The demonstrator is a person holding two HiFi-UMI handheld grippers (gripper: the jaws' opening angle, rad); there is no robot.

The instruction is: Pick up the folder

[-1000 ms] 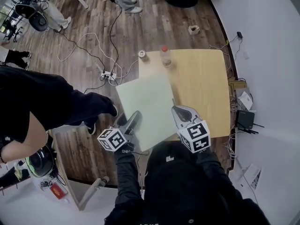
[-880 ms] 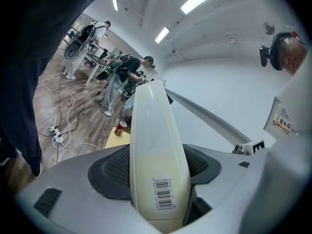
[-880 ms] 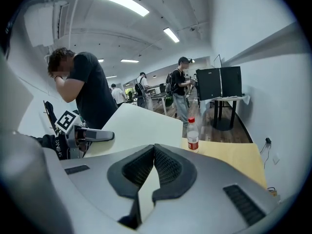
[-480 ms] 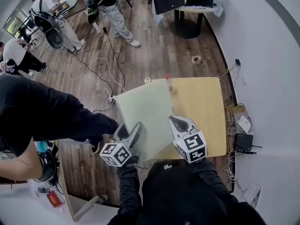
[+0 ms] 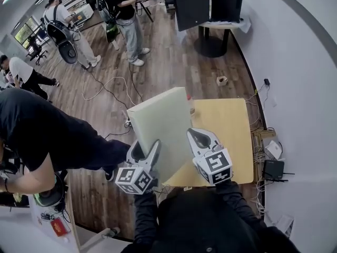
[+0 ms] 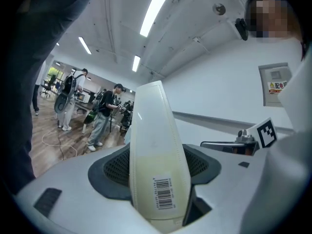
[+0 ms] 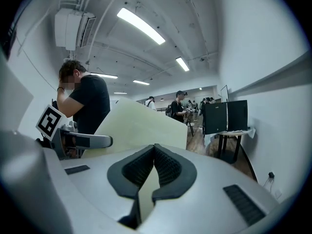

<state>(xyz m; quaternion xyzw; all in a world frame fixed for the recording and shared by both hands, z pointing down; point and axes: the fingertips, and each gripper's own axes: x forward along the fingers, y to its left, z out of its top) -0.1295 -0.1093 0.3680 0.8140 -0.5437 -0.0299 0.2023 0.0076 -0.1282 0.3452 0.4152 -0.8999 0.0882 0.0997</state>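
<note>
Holding folder (image 5: pixel 160 125) raised above the table (image 5: pixel 229 136): left gripper (image 5: pixel 143 151) clamped on its thick near-left spine, right gripper (image 5: pixel 199 139) pinching the thin near-right edge. Risk: that thin edge could slip from the right jaws, and the folder would swing down.

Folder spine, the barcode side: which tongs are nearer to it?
Left. The left tongs clamp the folder right on its spine; the right tongs pinch its thin opposite edge.
</note>
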